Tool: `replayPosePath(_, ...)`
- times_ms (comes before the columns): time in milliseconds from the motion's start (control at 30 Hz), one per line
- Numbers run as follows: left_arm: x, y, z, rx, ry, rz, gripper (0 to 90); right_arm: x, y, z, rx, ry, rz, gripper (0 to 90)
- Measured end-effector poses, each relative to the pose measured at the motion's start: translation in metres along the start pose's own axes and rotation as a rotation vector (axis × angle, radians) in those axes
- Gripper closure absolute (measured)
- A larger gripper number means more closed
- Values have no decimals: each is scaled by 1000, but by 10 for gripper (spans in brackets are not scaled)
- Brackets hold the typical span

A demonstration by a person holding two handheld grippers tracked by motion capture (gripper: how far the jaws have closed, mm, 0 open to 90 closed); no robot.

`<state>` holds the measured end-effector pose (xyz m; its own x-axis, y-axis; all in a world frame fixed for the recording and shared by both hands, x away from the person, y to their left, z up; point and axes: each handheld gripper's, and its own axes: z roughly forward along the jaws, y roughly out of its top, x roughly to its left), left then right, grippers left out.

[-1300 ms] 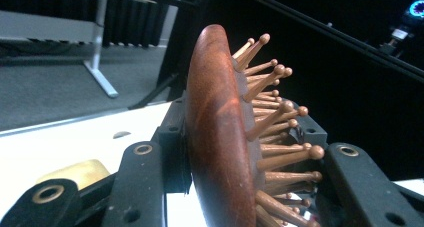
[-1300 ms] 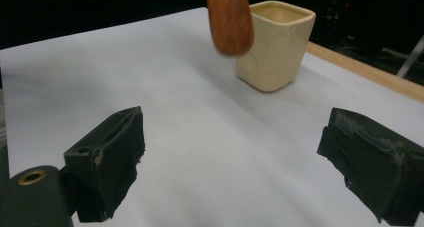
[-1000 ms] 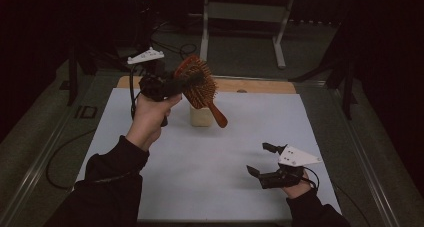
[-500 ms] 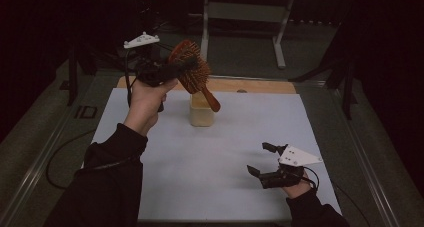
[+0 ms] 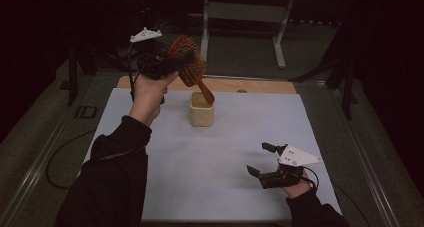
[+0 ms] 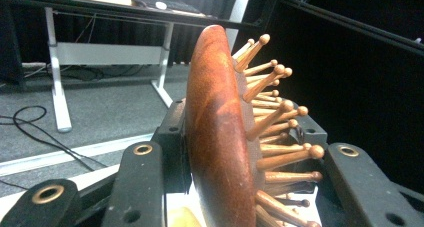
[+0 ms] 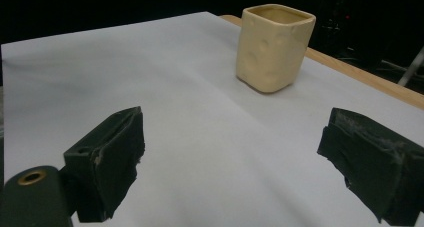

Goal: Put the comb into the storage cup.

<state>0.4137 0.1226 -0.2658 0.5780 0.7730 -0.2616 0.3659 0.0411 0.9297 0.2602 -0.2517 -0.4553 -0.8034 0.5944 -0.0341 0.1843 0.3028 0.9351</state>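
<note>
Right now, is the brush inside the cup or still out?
Out. The left gripper holds the hairbrush in the air, its handle tip just above the cream cup.

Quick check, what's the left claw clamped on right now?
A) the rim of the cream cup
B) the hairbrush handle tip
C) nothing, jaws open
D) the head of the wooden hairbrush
D: the left claw grips the wooden hairbrush by its head, bristles to one side, while the handle points down toward the cream cup.
</note>
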Motion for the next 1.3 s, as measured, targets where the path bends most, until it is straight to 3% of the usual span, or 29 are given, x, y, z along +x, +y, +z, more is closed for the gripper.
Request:
replayPosePath(233,10,-6,11,-7,32,-19,557,0,0,0,-1,6,-4,96)
replayPosePath(433,14,-12,22,-1,69,-3,556,0,0,0,-3,5,-4,96)
replayPosePath(800,27,-28,37,12,80,-36,555,0,0,-1,0,6,-7,96)
replayPosePath(1300,31,-48,56,59,94,-15,554,-1,-1,0,2,12,-6,96)
